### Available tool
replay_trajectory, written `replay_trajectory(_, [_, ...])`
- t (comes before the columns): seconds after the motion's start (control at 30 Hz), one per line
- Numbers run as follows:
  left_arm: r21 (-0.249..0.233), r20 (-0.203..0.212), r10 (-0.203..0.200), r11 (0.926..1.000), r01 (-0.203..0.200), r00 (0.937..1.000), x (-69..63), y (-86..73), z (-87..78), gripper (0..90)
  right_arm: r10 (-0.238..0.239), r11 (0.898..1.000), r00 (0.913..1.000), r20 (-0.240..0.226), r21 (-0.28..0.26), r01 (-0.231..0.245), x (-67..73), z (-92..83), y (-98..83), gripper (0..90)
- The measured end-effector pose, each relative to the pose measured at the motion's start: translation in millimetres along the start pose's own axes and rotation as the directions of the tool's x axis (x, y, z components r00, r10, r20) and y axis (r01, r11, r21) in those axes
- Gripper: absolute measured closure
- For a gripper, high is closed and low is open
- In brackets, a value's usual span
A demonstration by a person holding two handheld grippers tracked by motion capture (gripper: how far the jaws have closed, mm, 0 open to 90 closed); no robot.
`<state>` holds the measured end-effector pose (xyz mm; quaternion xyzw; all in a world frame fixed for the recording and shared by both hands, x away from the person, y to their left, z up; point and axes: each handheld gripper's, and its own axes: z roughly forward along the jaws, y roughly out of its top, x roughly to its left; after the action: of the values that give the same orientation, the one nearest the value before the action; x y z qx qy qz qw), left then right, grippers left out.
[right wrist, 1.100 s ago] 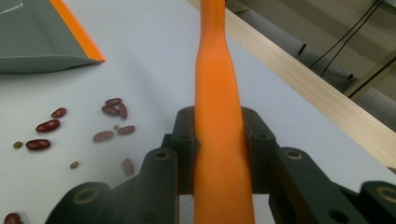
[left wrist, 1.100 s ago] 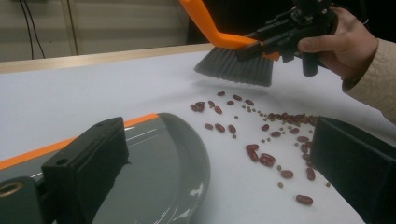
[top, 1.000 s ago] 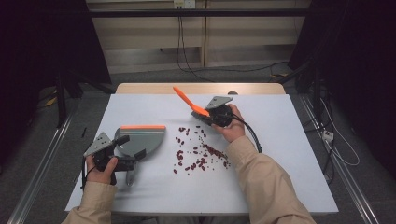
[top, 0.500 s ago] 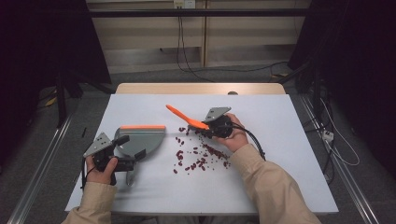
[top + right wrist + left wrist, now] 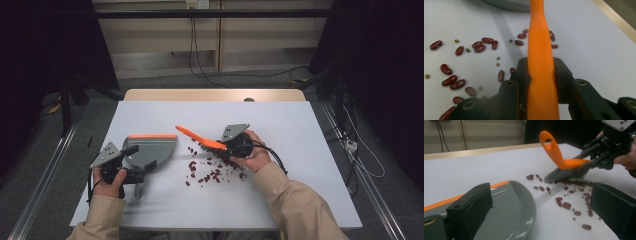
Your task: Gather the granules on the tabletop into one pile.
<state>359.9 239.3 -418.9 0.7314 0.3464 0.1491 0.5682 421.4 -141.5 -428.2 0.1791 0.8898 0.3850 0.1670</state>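
**Meanwhile, brush bristles rest among scattered beans beside the dustpan**

Right of the counter's middle, the right gripper (image 5: 227, 147) has its fingers (image 5: 522, 71) clamped on the orange plastic hand brush (image 5: 200, 138), pads pressing the handle from both sides as the right gripper view shows. The brush handle slants up and toward the left of the high view, its looped end raised off the white counter (image 5: 300, 150). In the left gripper view the dark bristles (image 5: 564, 173) touch the counter at the far edge of the spill.

Dark red kidney beans (image 5: 212, 174), mixed with a few small green ones (image 5: 468, 50), lie loose on the counter between the two grippers, mostly just below and left of the brush head in the high view.

At the left, the left gripper (image 5: 137, 167) holds the grey plastic dustpan with an orange rubber lip (image 5: 150, 147). Its fingers (image 5: 471, 207) sit on either side of the pan's near part; they appear closed on it. The pan lies flat on the counter, its orange lip along the far edge, its curved side facing the beans, a little apart from the nearest ones. The person's beige sleeves (image 5: 295, 210) come in from the bottom.
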Motion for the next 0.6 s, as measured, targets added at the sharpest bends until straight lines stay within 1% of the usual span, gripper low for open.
replay_trajectory(0.03, [-0.003,0.0,-0.002,1.0,0.002,1.0,0.1,0.1,-0.1,4.1,0.004,1.0,1.0,-0.007,0.0,-0.004,3.2,-1.9,0.0,70.9])
replay_trajectory(0.13, [-0.002,0.0,-0.001,1.0,0.001,1.0,0.1,0.1,-0.1,4.1,0.004,1.0,0.9999,-0.012,0.0,-0.004,6.0,-3.9,-0.5,70.8])
replay_trajectory(0.23, [-0.004,0.002,0.002,1.0,-0.002,1.0,-0.5,0.4,-0.2,4.1,0.003,1.0,0.9999,-0.017,0.0,-0.003,11.8,-7.4,-1.4,70.9])
replay_trajectory(0.4, [-0.003,0.002,0.003,1.0,-0.003,1.0,-0.6,0.4,-0.3,4.1,-0.001,1.0,0.9999,-0.016,-0.01,0.001,14.9,-10.5,-0.6,71.2])
replay_trajectory(0.47, [-0.005,0.002,0.003,1.0,-0.003,1.0,-0.6,0.5,-0.3,4.1,-0.001,0.999,0.9998,0.018,-0.045,0.002,13.1,-13.7,2.1,71.4])
replay_trajectory(0.5, [-0.002,0.0,0.002,1.0,-0.002,1.0,-0.4,0.4,-0.2,4.1,0.019,0.997,0.9997,0.017,-0.071,-0.018,10.1,-15.0,3.1,71.4])
replay_trajectory(0.53, [-0.002,0.0,0.002,1.0,-0.002,1.0,-0.4,0.4,-0.2,4.1,0.019,0.997,0.9997,0.017,-0.071,-0.018,10.1,-15.0,3.1,71.4])
replay_trajectory(0.57, [-0.006,0.001,0.0,1.0,0.0,1.0,-0.6,0.6,-0.3,4.1,0.044,0.993,0.9985,0.031,-0.11,-0.04,2.0,-17.5,5.9,71.4])
replay_trajectory(0.6, [-0.006,0.001,0.0,1.0,0.0,1.0,-0.6,0.6,-0.3,4.1,0.059,0.992,0.9976,0.036,-0.117,-0.055,-2.1,-17.8,7.8,71.4])
